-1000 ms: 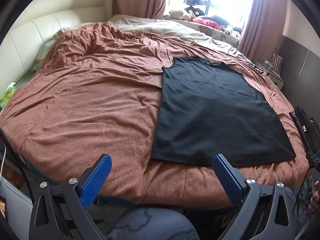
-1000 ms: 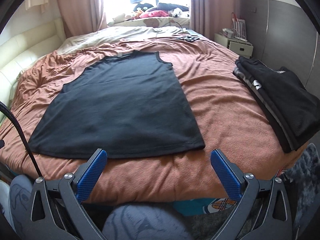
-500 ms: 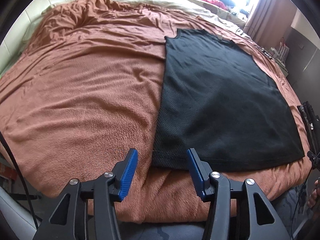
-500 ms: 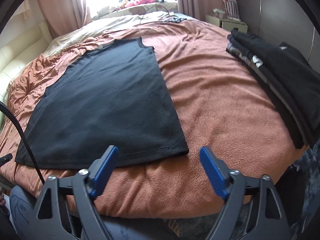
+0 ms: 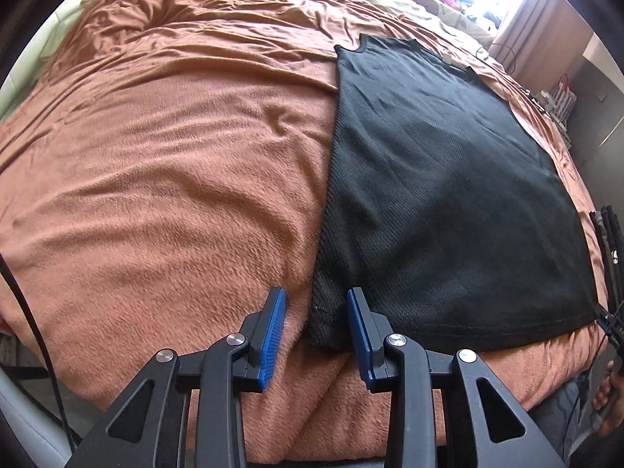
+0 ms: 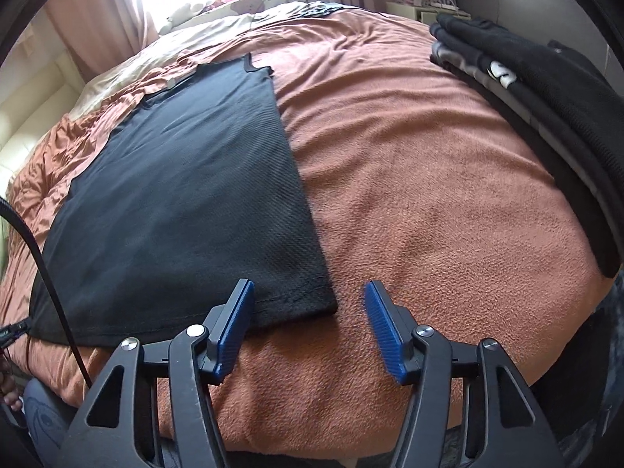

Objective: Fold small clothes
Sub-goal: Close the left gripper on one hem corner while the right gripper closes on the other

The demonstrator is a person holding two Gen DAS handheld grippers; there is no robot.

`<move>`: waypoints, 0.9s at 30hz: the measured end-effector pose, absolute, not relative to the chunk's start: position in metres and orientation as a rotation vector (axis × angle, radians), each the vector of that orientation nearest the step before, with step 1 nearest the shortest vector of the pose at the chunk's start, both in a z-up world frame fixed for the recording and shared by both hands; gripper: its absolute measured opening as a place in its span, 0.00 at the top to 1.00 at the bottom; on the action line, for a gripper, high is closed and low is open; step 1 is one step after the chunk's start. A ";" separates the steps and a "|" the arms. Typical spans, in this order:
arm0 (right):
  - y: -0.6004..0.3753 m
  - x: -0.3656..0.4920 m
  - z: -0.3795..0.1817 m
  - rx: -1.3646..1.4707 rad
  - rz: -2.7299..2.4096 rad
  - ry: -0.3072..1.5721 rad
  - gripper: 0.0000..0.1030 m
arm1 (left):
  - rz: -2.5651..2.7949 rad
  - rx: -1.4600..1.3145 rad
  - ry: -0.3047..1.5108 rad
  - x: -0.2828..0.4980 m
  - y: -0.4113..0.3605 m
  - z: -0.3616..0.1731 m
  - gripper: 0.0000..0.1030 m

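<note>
A black sleeveless mesh shirt [image 5: 436, 179] lies flat on the brown bed cover, hem toward me. Its near left corner sits between the blue pads of my left gripper [image 5: 316, 300], whose jaws are closing; the pads stand a little apart from the cloth. In the right wrist view the same shirt [image 6: 187, 195] spreads to the left. Its near right corner lies between the fingers of my right gripper [image 6: 308, 292], whose jaws are also closing with a wide gap left.
A stack of folded black clothes [image 6: 546, 109] lies on the right side of the brown bed cover [image 6: 429, 195]. A cream headboard, pillows, soft toys and curtains are at the far end. A black cable [image 6: 50, 288] hangs at the left. My knee shows below.
Both grippers have come down and forward to the shirt's hem corners. Their jaws have narrowed from wide open, the left much more than the right.
</note>
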State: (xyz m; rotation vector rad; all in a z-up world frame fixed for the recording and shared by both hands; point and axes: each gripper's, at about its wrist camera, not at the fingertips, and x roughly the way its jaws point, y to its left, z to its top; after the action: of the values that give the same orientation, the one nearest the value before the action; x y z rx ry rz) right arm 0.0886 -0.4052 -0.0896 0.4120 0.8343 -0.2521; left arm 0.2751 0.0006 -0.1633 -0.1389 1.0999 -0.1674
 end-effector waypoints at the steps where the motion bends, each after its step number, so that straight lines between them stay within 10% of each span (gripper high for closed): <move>1: -0.406 0.089 -0.090 0.418 -0.251 0.832 0.45 | -0.169 -0.136 1.100 0.275 -0.001 -0.163 0.71; 7: -0.413 0.090 -0.092 0.449 -0.255 0.822 0.54 | -0.160 -0.155 1.102 0.277 0.001 -0.161 0.93; 15: -0.425 0.093 -0.097 0.573 -0.188 0.795 0.93 | -0.155 -0.199 1.054 0.268 0.010 -0.144 0.95; 27: -0.417 0.048 -0.066 0.544 -0.148 0.720 0.98 | -0.162 -0.238 0.966 0.237 0.030 -0.109 0.95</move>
State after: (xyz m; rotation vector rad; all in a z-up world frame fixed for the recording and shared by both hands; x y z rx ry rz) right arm 0.0480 -0.4174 -0.0656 0.5439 0.7201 -0.1477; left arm 0.2373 0.0303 -0.1088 -0.2381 0.9662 -0.1621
